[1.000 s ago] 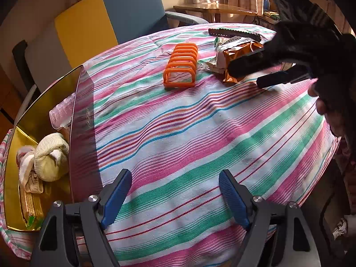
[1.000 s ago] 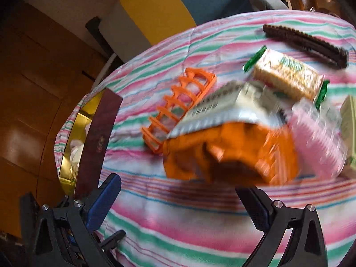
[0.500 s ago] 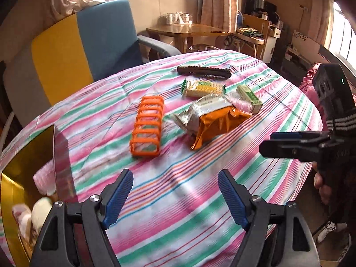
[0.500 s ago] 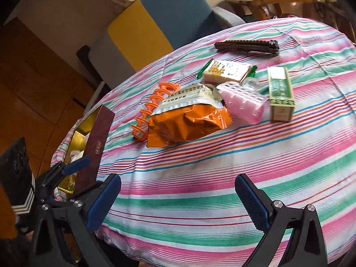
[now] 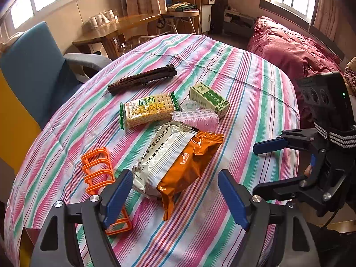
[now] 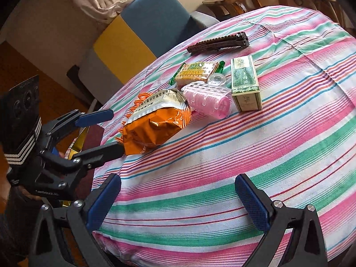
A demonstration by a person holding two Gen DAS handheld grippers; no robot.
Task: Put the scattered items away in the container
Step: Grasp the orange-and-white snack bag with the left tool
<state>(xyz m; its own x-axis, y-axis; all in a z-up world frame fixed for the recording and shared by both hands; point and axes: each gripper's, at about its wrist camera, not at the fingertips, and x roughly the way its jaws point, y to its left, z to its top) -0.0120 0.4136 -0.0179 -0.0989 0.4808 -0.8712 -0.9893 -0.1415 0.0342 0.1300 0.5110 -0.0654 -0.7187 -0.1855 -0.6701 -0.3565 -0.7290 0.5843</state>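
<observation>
On the striped tablecloth lie an orange-and-silver snack bag (image 5: 178, 162) (image 6: 155, 122), an orange plastic rack (image 5: 98, 169), a cracker pack (image 5: 149, 110) (image 6: 197, 70), a pink hair roller (image 5: 195, 118) (image 6: 208, 100), a green box (image 5: 209, 99) (image 6: 244, 82) and a dark brown hair clip (image 5: 142, 79) (image 6: 219, 42). My left gripper (image 5: 175, 198) is open, its jaws standing just short of the snack bag's near end; it also shows in the right wrist view (image 6: 106, 131). My right gripper (image 6: 178, 202) is open and empty at the table's near edge, right of the bag (image 5: 262, 166).
The gold container (image 6: 76, 144) with a dark red lid (image 6: 93, 135) stands at the table's left edge, mostly hidden behind the left gripper. A blue and yellow armchair (image 5: 26, 75) stands behind the table. A bed with a red cover (image 5: 289, 46) is at the right.
My left gripper swung right, from the container to the snack bag, and came close to it. My right gripper pulled back from the bag toward the table edge.
</observation>
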